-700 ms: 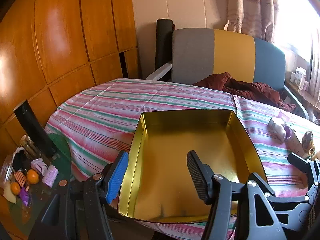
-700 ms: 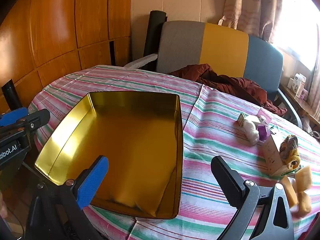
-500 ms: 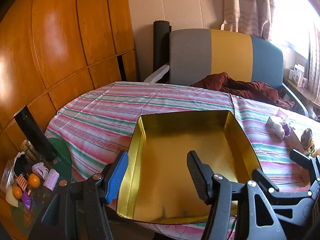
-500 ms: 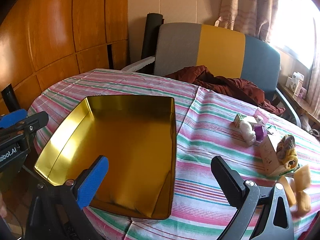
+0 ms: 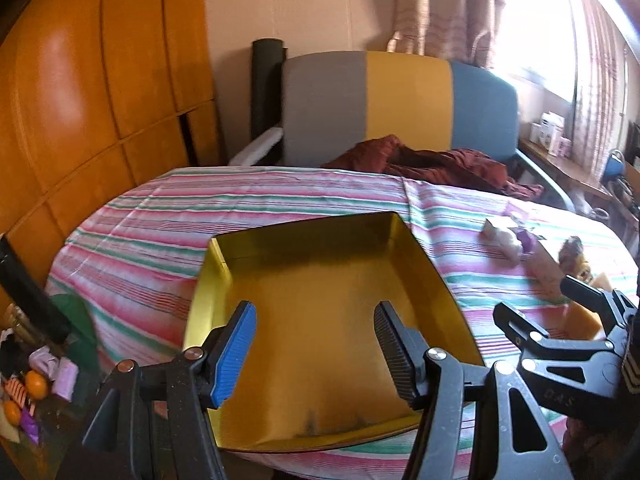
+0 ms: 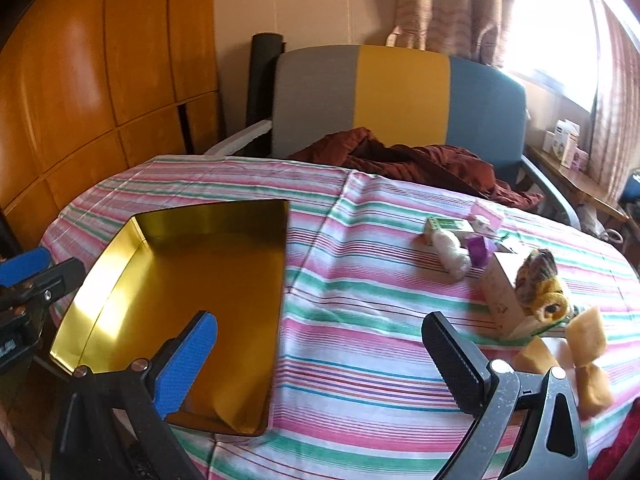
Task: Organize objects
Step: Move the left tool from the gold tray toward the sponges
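Observation:
An empty gold metal tray lies at the near left of the striped tablecloth; it also shows in the right wrist view. My left gripper is open and empty, above the tray's near half. My right gripper is open and empty, above the cloth by the tray's right wall. Small objects lie in a loose pile at the right: a white fuzzy piece, a purple piece, a small green box, a pale carton, a brown-yellow plush toy and tan wrapped pieces.
A grey, yellow and blue chair with a dark red cloth stands behind the table. Wooden panels line the left. A low side table with oranges and small items sits at the lower left.
Both grippers have pulled back and risen a little, so the tray and table look farther away. Both stay open and empty.

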The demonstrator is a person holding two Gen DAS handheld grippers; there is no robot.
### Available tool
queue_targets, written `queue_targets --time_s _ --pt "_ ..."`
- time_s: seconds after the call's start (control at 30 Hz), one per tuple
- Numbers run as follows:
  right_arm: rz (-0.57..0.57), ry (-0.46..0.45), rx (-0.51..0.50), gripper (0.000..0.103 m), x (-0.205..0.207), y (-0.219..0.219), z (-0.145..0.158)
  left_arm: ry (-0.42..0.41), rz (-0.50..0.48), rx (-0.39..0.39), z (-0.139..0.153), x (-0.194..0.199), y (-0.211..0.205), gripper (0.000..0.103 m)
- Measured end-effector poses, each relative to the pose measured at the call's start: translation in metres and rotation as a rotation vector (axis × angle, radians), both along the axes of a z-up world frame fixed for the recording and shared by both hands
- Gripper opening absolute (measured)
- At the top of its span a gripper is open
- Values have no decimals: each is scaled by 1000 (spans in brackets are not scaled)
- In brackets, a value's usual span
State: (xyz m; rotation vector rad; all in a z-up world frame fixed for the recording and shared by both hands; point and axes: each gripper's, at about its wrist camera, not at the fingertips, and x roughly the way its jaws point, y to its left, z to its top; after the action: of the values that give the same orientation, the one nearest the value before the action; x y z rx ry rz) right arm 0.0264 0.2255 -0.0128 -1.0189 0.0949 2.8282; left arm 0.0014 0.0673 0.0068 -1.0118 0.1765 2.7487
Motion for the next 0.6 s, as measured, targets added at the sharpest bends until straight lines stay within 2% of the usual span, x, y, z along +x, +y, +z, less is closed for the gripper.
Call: queue_targets --time_s 0.6 --pt "-166 -12 -17 103 21 67 4 -40 -149 -12 -5 -7 52 62"
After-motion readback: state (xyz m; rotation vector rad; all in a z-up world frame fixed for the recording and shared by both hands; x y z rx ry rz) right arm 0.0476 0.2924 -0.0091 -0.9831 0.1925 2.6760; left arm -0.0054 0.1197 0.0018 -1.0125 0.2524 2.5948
